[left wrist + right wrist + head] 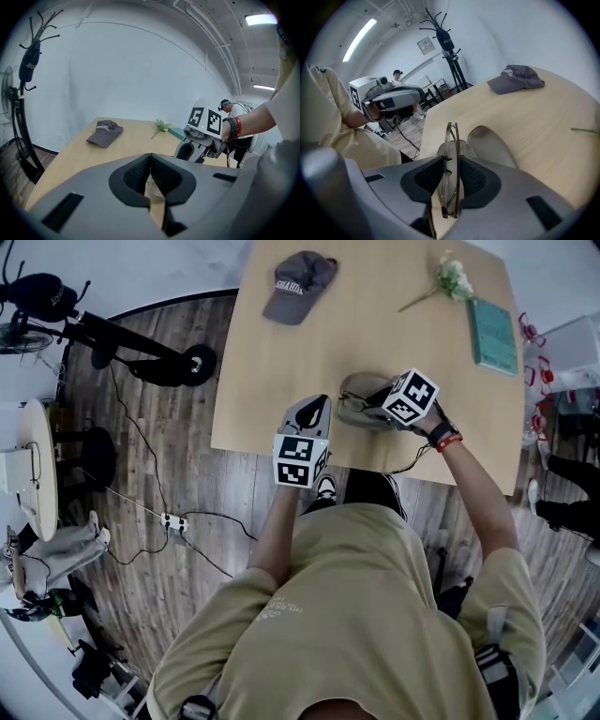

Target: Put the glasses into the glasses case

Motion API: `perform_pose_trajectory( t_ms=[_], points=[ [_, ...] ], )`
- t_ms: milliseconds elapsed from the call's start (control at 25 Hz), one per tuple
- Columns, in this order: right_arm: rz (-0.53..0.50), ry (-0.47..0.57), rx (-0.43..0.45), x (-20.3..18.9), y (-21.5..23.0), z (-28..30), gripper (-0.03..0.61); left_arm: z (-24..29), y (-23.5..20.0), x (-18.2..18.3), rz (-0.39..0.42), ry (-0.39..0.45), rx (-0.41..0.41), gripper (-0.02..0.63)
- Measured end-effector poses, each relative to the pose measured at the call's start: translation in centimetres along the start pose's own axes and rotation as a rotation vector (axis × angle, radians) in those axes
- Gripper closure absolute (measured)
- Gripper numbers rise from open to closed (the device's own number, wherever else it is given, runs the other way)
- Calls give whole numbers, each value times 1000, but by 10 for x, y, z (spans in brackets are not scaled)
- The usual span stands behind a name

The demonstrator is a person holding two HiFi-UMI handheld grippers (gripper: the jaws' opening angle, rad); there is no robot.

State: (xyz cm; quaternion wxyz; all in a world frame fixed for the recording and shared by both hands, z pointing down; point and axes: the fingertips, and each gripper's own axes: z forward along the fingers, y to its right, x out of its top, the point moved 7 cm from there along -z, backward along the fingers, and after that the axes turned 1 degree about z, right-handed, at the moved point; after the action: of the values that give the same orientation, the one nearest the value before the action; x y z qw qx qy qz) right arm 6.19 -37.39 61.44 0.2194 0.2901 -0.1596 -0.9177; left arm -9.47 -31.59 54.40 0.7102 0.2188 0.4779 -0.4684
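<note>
Two tongs over wood table (pixel 375 334): right tongs (pixel 451 165) pinch glasses (pixel 453 138) over open case (pixel 493 146); left tongs (pixel 150 161) pressed together.

Folded thin-framed glasses (pixel 451 140) upright, edge-on, just over open grey glasses case (pixel 492 145)

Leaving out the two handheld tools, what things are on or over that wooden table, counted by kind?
Cap: 1
Flower sprig: 1
Teal book: 1
Glasses case: 1
Pair of glasses: 1
Total: 5
</note>
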Motion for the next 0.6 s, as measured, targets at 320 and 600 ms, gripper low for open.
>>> perform_pose_trajectory(
  t_ms=[320, 600],
  points=[
    [-80, -149, 71, 2, 9, 16, 454, 6, -5, -4, -3, -23, -4, 591],
    [-111, -253, 98, 0, 14, 33, 454, 10, -11, -7, -7, -39, -12, 591]
  ],
)
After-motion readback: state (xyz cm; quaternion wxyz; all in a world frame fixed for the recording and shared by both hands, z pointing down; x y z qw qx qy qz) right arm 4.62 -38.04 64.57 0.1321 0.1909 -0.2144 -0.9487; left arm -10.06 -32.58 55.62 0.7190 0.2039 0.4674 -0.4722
